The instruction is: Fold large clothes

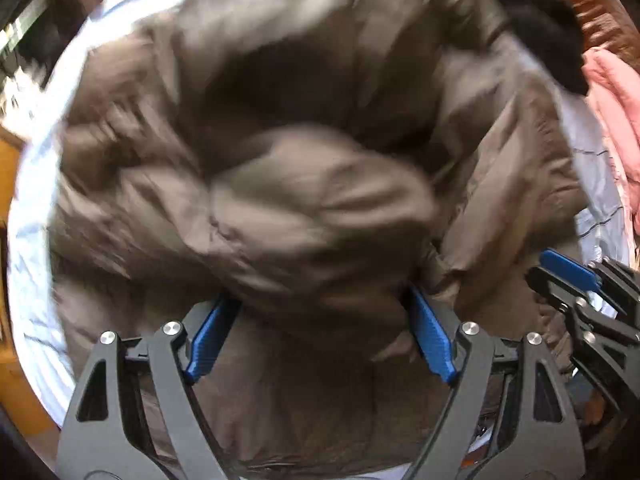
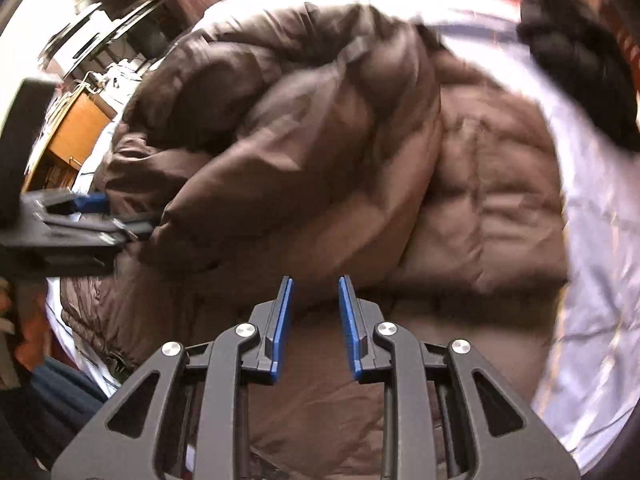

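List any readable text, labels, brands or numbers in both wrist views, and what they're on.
None readable.
Brown puffer jacket: no tag, logo or print shows; both views are motion-blurred.
White bedsheet: thin stripes only, no text.
Background shelves: too small and blurred to read.

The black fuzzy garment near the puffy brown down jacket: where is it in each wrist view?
Left wrist view: the black fuzzy garment is top right, past the puffy brown down jacket's far edge.
Right wrist view: it is top right again, on the pale striped sheet.
Shared landmark: the jacket, filling the middle of both.
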Action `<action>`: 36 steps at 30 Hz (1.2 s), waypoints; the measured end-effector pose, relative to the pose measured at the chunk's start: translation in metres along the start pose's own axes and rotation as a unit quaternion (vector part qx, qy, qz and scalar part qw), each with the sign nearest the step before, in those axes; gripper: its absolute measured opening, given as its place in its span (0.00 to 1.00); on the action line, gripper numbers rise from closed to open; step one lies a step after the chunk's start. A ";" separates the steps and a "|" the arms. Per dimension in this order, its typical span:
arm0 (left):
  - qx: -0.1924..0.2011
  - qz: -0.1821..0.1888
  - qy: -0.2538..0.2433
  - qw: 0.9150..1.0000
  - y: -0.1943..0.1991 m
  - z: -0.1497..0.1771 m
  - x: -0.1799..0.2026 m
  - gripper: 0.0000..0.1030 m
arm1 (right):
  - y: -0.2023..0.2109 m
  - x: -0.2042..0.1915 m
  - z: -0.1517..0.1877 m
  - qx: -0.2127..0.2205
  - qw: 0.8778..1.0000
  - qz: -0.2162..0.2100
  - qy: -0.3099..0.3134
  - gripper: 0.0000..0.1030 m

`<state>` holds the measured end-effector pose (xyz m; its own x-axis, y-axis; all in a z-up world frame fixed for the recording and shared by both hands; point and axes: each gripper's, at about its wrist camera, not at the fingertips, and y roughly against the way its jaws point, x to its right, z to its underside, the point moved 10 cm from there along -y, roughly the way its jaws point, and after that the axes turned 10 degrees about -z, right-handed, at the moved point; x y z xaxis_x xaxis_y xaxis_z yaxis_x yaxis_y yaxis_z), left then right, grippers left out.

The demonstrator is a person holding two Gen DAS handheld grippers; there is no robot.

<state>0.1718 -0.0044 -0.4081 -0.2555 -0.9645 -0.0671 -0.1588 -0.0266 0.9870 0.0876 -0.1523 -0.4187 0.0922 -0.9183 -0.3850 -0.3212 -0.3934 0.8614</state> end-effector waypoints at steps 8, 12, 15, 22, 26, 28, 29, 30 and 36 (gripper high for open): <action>0.023 0.033 0.036 0.999 0.029 -0.013 -0.012 0.87 | 0.038 0.003 -0.013 0.046 0.999 -0.014 -0.022 0.49; 0.140 0.048 0.057 0.987 0.087 -0.040 -0.042 0.98 | 0.059 0.011 -0.028 0.077 0.995 -0.040 -0.057 0.72; 0.179 0.040 0.108 0.977 0.103 -0.055 -0.068 0.98 | 0.066 0.010 -0.035 0.090 0.993 -0.051 -0.066 0.72; 0.213 0.066 0.030 0.974 0.127 -0.049 0.004 0.97 | 0.084 0.031 -0.081 0.123 0.969 -0.142 -0.159 0.72; 0.161 0.000 -0.078 0.984 0.083 -0.025 0.068 0.97 | 0.075 0.043 -0.135 0.106 0.980 -0.110 -0.126 0.76; 0.129 -0.015 -0.094 0.987 0.060 -0.014 0.077 0.97 | 0.061 0.052 -0.163 0.097 0.977 -0.126 -0.143 0.76; 0.118 -0.030 -0.102 0.987 0.050 -0.010 0.079 0.97 | 0.049 0.059 -0.181 0.091 0.973 -0.135 -0.162 0.76; 0.117 -0.043 -0.110 0.986 0.045 -0.009 0.078 0.97 | 0.037 0.067 -0.199 0.086 0.974 -0.127 -0.169 0.76; 0.113 -0.029 -0.112 0.987 0.039 -0.016 0.077 0.97 | -0.027 0.096 -0.258 0.053 0.968 -0.118 -0.216 0.76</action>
<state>0.1609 -0.0841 -0.3727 -0.4406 -0.8796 -0.1792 -0.3821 0.0031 0.9241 0.3482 -0.2413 -0.3934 -0.2211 -0.6904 -0.6888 -0.4371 -0.5612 0.7028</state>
